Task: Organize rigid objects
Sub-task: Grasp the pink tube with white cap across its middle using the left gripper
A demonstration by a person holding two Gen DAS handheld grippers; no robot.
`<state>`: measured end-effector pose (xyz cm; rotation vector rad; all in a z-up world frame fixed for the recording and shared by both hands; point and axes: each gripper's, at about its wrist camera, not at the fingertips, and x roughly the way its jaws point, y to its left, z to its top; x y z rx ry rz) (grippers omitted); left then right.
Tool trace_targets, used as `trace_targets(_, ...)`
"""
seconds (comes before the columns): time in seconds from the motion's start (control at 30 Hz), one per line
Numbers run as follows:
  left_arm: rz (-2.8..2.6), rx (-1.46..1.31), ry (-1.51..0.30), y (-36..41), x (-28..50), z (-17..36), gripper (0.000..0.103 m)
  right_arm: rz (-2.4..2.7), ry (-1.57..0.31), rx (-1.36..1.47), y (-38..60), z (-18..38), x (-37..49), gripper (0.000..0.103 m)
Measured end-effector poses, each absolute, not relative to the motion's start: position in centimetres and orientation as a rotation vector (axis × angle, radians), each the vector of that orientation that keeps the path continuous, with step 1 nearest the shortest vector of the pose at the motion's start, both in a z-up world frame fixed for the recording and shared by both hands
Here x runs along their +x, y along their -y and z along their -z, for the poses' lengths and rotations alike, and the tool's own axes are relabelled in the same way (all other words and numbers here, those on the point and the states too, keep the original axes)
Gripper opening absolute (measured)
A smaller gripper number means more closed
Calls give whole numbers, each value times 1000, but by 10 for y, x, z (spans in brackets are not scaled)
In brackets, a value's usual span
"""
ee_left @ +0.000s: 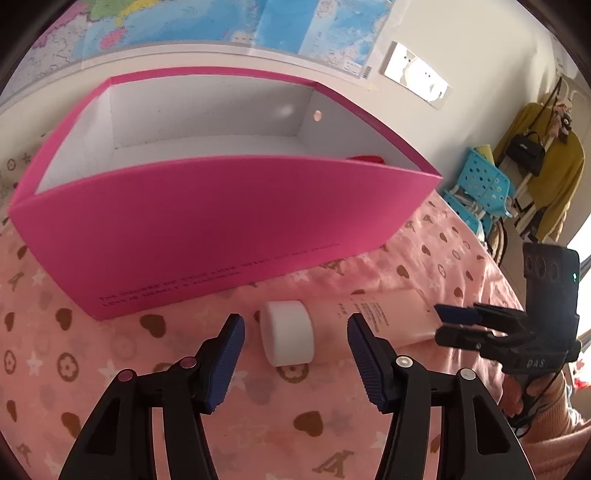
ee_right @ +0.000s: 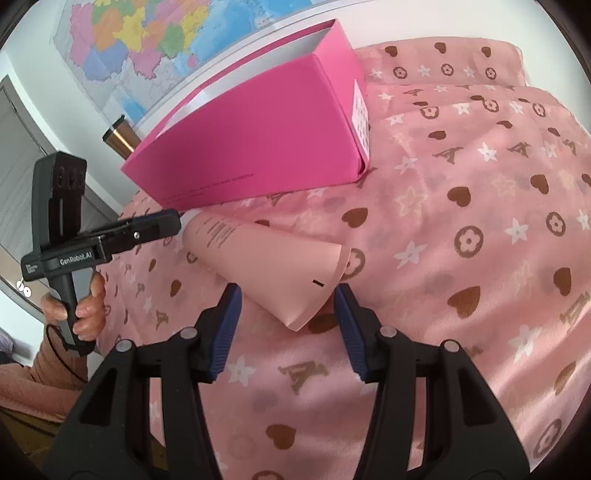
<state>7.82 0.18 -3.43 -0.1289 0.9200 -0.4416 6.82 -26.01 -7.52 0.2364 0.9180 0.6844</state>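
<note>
A pink cosmetic tube (ee_left: 388, 317) with a white cap (ee_left: 288, 332) lies on the patterned pink bedspread in front of an open magenta box (ee_left: 221, 229). My left gripper (ee_left: 295, 328) is open, its fingers on either side of the white cap, not touching it. My right gripper (ee_right: 288, 299) is open around the tube's flat crimped end (ee_right: 310, 288); it shows from the side in the left wrist view (ee_left: 439, 321). The box (ee_right: 258, 147) holds a red item (ee_left: 365, 159) in its right corner.
A map (ee_left: 240, 22) hangs on the wall behind the box. A blue perforated chair (ee_left: 476, 188) and hanging clothes with a black bag (ee_left: 528, 155) stand at the right. A metal tumbler (ee_right: 118, 138) stands left of the box. The bedspread (ee_right: 480, 221) extends right.
</note>
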Motion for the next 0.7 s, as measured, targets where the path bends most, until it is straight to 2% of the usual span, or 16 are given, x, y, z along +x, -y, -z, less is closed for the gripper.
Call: trace_targets(0.7,430,-135,-935,10,64,33,57,-657,-905,218,254,67,71,55)
